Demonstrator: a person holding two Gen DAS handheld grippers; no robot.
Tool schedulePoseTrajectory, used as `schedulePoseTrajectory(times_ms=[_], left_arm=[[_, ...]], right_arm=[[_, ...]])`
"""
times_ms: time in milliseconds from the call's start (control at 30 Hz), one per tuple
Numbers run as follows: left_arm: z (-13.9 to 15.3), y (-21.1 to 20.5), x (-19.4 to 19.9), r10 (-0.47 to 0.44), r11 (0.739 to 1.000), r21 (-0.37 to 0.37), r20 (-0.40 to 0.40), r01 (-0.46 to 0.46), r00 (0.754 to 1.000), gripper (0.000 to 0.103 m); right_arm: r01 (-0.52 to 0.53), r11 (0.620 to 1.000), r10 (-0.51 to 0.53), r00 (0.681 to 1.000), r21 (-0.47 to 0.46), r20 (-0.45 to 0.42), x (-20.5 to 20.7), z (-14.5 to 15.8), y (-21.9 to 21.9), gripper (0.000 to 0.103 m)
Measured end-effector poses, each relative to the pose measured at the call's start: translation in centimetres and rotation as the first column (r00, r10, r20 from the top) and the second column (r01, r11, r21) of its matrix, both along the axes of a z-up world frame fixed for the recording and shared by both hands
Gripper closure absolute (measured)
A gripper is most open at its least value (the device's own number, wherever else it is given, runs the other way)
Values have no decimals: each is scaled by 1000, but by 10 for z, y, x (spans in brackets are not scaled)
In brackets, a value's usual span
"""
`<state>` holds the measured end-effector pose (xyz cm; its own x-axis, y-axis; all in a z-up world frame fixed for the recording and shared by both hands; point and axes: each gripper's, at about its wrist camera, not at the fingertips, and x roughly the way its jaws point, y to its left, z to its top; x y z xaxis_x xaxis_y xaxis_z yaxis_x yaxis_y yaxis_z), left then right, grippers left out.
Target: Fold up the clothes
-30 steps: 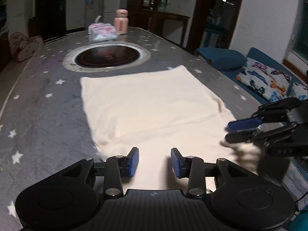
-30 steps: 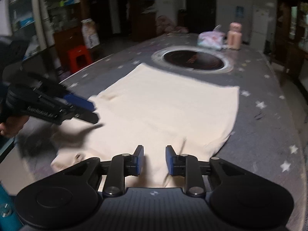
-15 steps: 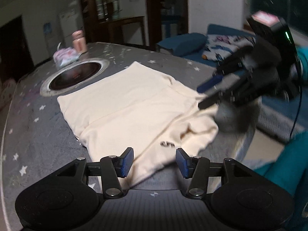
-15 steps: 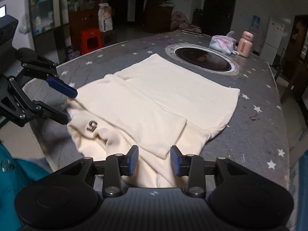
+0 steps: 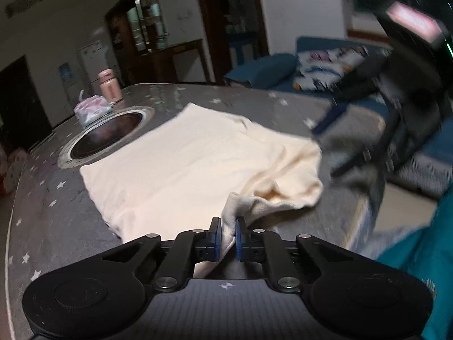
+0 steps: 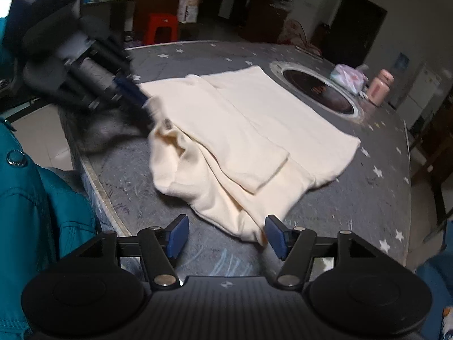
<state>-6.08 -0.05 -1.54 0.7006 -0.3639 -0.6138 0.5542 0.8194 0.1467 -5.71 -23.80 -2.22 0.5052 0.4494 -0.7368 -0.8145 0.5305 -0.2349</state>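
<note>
Currently the left tool (image 5: 225, 236) is clamped on a near corner of the cream knit garment (image 5: 181, 167), lying part-folded on the grey star-print surface (image 5: 48, 218), w/ the right tool (image 6: 223, 236) spread wide & empty beside the other near edge, prob. to grip it for the next fold.

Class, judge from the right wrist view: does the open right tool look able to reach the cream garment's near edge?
Probably yes: the right tool is open, the cream garment edge lies just ahead, nothing between.
</note>
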Motion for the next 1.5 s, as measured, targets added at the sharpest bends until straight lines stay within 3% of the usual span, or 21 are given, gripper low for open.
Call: schedulePoseTrajectory(times_ms=[200, 267, 367, 433, 533, 667, 833, 900, 967, 1067, 1333, 1500], left_arm=[[9, 7, 30, 49, 995, -89, -41, -53, 998, 93], [7, 9, 35, 54, 994, -97, -61, -59, 997, 93], [5, 12, 40, 57, 993, -99, -83, -65, 995, 93], [4, 16, 36, 59, 994, -92, -87, -67, 995, 86], [3, 22, 25, 53, 996, -66, -76, -58, 996, 83], [-3, 24, 8, 46, 999, 10, -41, -46, 998, 63], [-14, 21, -1, 41, 992, 118, 18, -43, 999, 62], [-17, 23, 0, 30, 991, 131, 24, -33, 999, 64], [-20, 23, 0, 8, 990, 142, 20, -11, 1000, 87], [-19, 23, -5, -17, 991, 136, 22, 14, 1000, 95], [18, 32, -48, -52, 999, 12, 5, 52, 999, 98], [40, 34, -76, -50, 998, -40, -9, 50, 999, 98]], right_arm=[[-61, 996, 58, 997, 58, 45, 6, -7, 18, 40], [-70, 995, 67, 997, 76, 43, 11, -11, 25, 47], [-51, 993, 50, 999, 102, 18, 24, -14, 29, 69], [-34, 990, 36, 999, 134, -9, 32, -12, 27, 85], [-2, 985, 9, 999, 175, -43, 42, -5, 23, 89], [22, 979, -7, 997, 204, -71, 49, 2, 20, 90], [32, 976, -15, 997, 218, -77, 51, 4, 21, 91], [37, 974, -20, 997, 223, -78, 49, 3, 21, 92], [43, 971, -27, 997, 233, -74, 47, 3, 20, 93], [53, 965, -40, 998, 256, -56, 40, 5, 17, 94], [22, 949, -14, 1000, 315, -28, 11, 33, 1, 95], [-24, 957, 38, 998, 288, -45, -21, 60, -15, 95]])
